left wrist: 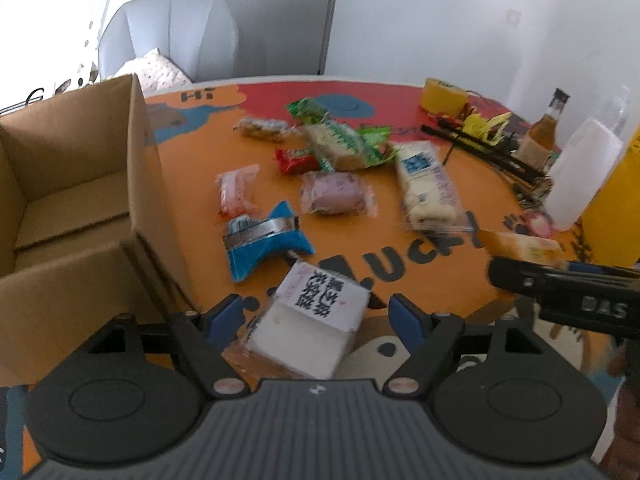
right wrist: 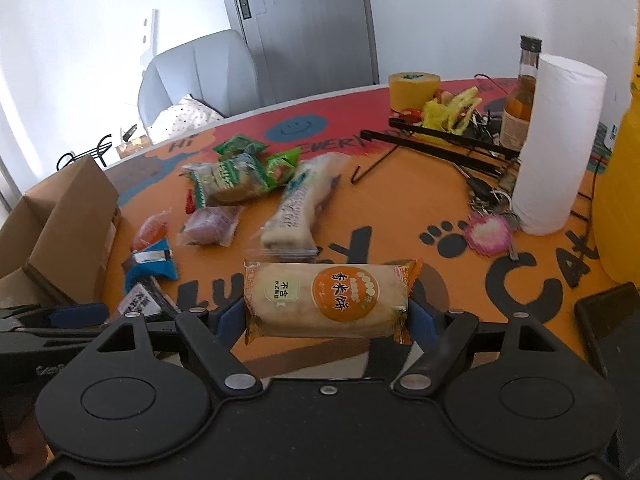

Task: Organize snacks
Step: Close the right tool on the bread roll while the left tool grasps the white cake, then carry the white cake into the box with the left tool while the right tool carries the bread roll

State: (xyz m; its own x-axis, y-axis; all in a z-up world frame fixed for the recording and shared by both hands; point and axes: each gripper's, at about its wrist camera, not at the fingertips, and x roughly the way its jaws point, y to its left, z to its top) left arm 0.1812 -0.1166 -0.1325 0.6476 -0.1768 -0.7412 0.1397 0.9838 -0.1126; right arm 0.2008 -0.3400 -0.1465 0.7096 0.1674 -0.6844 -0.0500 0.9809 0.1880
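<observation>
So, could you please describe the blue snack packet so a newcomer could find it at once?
Start at the open cardboard box on the orange table. Just beside its near corner lies the blue packet, the only blue wrapper there, pinched at the middle by a silver band.

The cardboard box (left wrist: 72,208) is cut off by the left edge; far snacks (left wrist: 332,144) blur.

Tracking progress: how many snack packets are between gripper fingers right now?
2: white packet between the open fingers of the left gripper; orange packet clamped in the right gripper. None seem hidden.
</observation>
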